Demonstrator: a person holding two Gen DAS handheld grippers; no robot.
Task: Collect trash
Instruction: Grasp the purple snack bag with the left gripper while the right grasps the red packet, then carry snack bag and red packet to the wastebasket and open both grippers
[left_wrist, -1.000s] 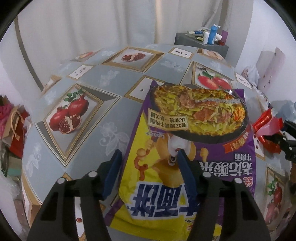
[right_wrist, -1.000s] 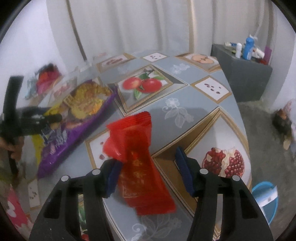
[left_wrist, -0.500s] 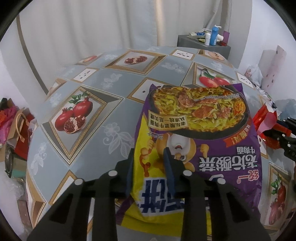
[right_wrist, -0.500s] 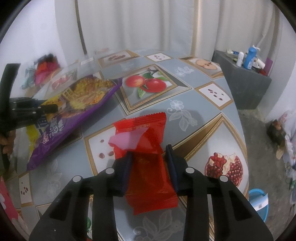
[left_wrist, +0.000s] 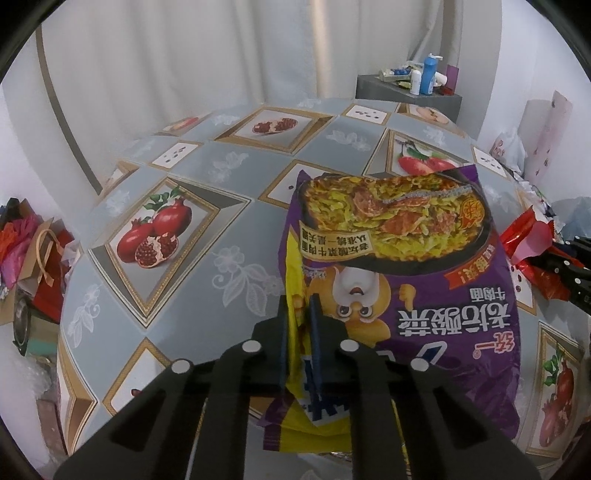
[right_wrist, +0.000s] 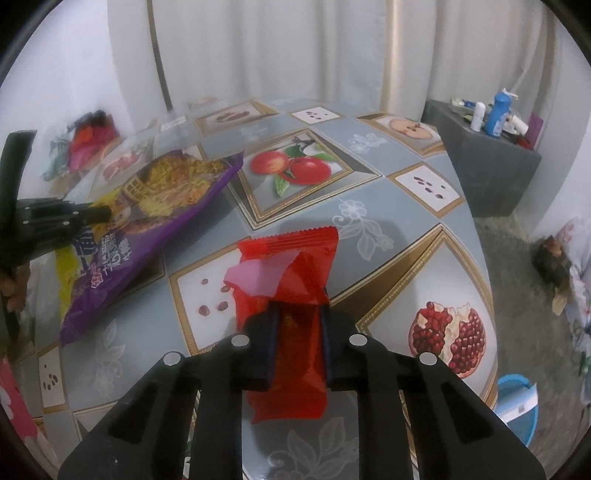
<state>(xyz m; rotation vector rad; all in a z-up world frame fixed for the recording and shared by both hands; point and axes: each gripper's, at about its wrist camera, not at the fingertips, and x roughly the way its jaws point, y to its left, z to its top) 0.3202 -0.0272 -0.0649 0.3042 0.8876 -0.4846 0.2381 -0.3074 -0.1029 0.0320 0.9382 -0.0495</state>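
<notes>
A large purple and yellow noodle bag (left_wrist: 399, 266) is lifted off the fruit-print tablecloth (left_wrist: 229, 206). My left gripper (left_wrist: 298, 314) is shut on the bag's left edge. The bag also shows in the right wrist view (right_wrist: 155, 206), with the left gripper (right_wrist: 107, 214) at its side. A red snack wrapper (right_wrist: 291, 280) is held above the table, its top flap folded over. My right gripper (right_wrist: 297, 325) is shut on the wrapper's middle. The wrapper shows at the right edge of the left wrist view (left_wrist: 528, 240), with the right gripper (left_wrist: 569, 266) on it.
A blue bin (right_wrist: 517, 410) stands on the floor right of the table. A grey cabinet (right_wrist: 487, 166) with bottles stands at the back right. Paper bags and clutter (left_wrist: 33, 251) lie on the floor at the left. White curtains hang behind the table.
Both grippers have closed from open, the left on the noodle bag and the right on the red wrapper. Both items have risen off the tablecloth.
</notes>
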